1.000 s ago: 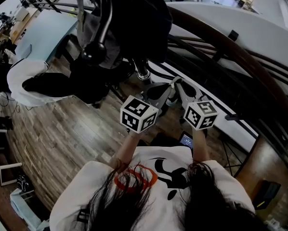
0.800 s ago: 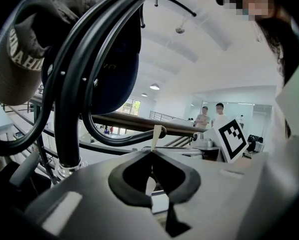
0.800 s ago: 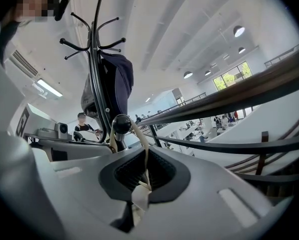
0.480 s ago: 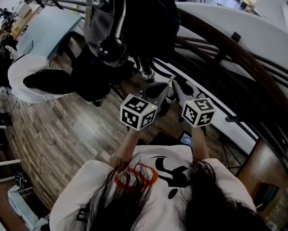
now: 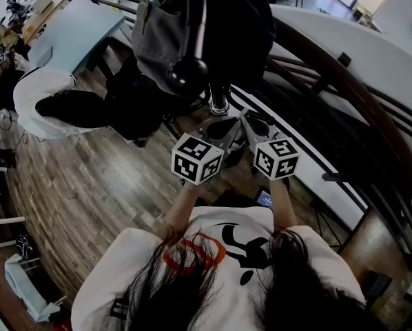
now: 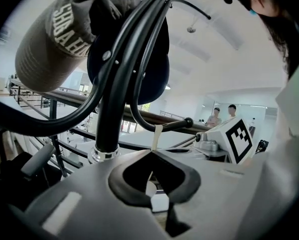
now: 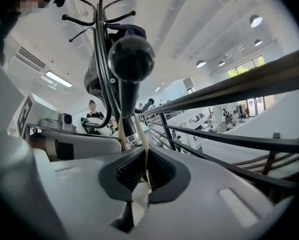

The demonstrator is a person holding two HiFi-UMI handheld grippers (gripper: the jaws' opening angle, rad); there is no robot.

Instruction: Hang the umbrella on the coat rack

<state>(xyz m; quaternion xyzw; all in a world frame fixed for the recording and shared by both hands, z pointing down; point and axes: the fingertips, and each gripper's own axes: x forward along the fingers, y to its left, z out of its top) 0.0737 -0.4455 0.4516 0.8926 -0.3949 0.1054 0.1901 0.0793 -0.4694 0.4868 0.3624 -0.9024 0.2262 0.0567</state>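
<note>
The coat rack is black. One of its arms ends in a round knob (image 5: 187, 74) (image 7: 131, 59), and its pole carries a chrome collar (image 5: 218, 107) (image 6: 103, 153). A grey cap (image 6: 54, 39), a grey bag (image 5: 158, 36) and a dark coat (image 5: 240, 26) hang on it. A thin cream strap (image 6: 155, 136) (image 7: 145, 134) runs between the two grippers, close beside the stem under the knob. The left gripper (image 5: 228, 128) (image 6: 152, 153) and the right gripper (image 5: 249, 119) (image 7: 145, 156) are each shut on this strap, tips nearly meeting at the pole. The umbrella's body is hidden.
A dark curved railing (image 5: 344, 95) runs along the right, right behind the rack. Wooden floor (image 5: 75, 185) spreads to the left, where a person in a white top (image 5: 44, 102) leans by a pale blue table (image 5: 68, 33). Two people stand far off (image 6: 217, 118).
In the head view the rack's knob has shifted right and now sits just above the grippers. The right gripper has edged up and left, nearer the left one. Both stay shut on the strap.
</note>
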